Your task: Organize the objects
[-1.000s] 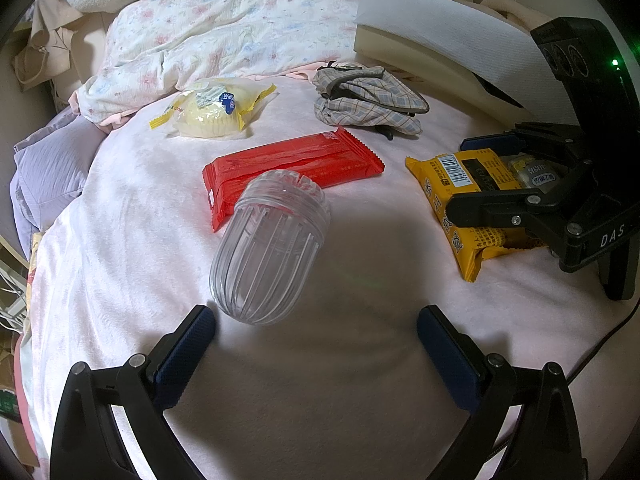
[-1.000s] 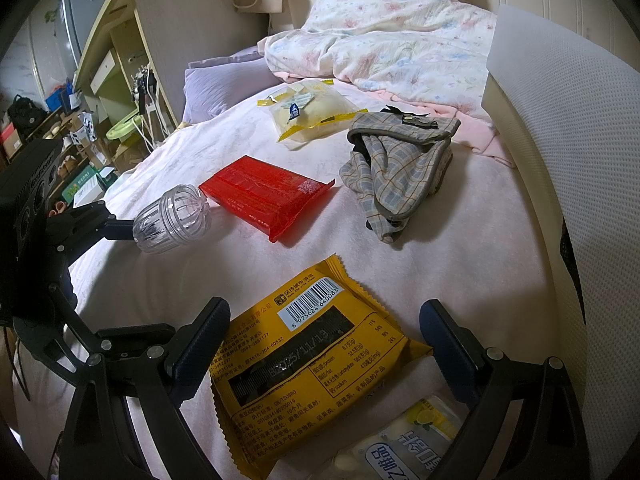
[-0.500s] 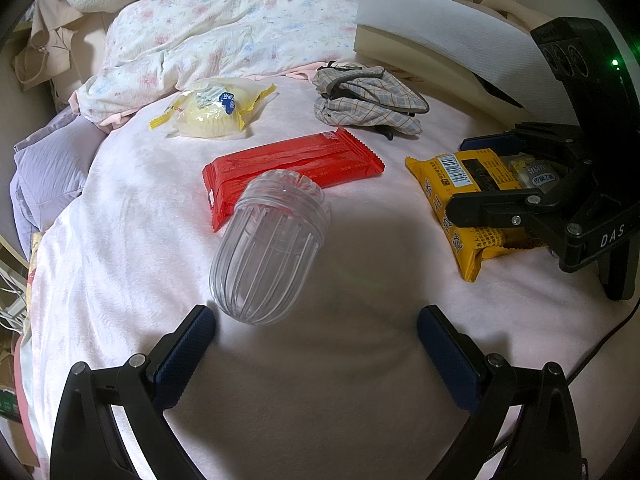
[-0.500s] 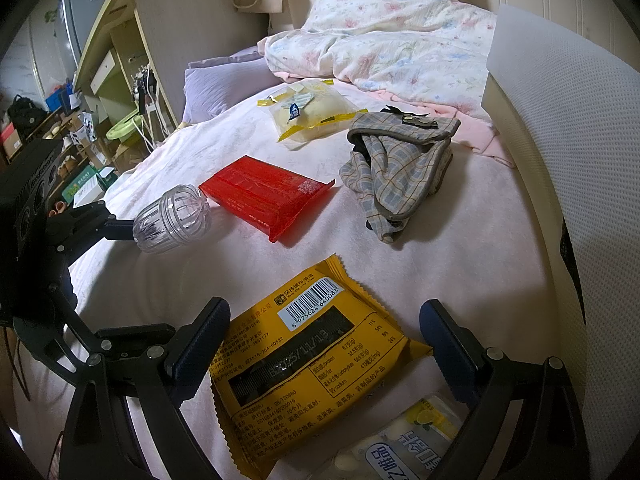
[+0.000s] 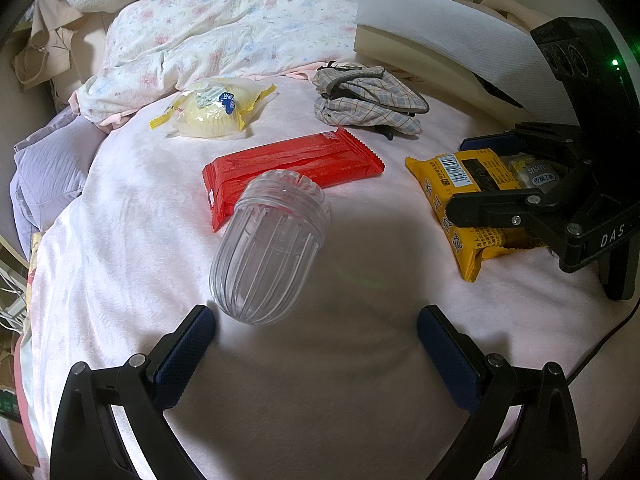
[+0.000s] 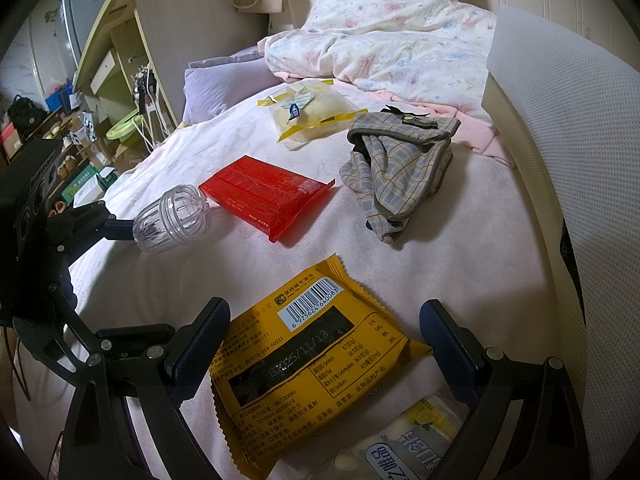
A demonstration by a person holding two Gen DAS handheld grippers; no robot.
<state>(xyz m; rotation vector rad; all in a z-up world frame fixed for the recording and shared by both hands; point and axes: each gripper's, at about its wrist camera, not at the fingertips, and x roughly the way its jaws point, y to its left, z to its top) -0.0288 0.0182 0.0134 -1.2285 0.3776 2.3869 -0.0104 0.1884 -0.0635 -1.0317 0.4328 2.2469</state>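
Pink sheet (image 5: 120,264): bed surface on which all items are laid out; viewed here from the left wrist, left to right.
Bun (image 5: 212,108): yellow-edged wrapper, far left rear, just in front of the quilt (image 5: 224,40); untouched.
Jar (image 5: 268,250): clear ribbed plastic, lying on its side, rounded end toward the camera, mouth end resting against the red pack (image 5: 292,168). It is the nearest item to the left gripper (image 5: 316,330).
Left gripper: jaws spread wide, nothing between them; the left pad (image 5: 188,344) is just beside the jar's rounded end, apparently not touching.
Cloth (image 5: 368,100): checked fabric, crumpled, rear centre, apart from the packs.
Yellow pack (image 6: 316,368): lying barcode side up, right of centre, partly between the jaws of the right gripper (image 6: 324,340).
Right gripper: jaws released and wide, straddling the yellow pack without closing on it; a small white-and-blue sachet (image 6: 404,444) lies under its right side.
Change noted: none. Compared with the frames from the preceding second, no item and neither gripper is seen to have shifted.
Meaning for the task: sorting is judged not yet begun or paused; nothing is grouped. Both grippers are posed for a pickup, the jar on the left and the yellow pack on the right being the likely targets.
Risk: the jar is round and smooth and may roll on the soft sheet when pinched.
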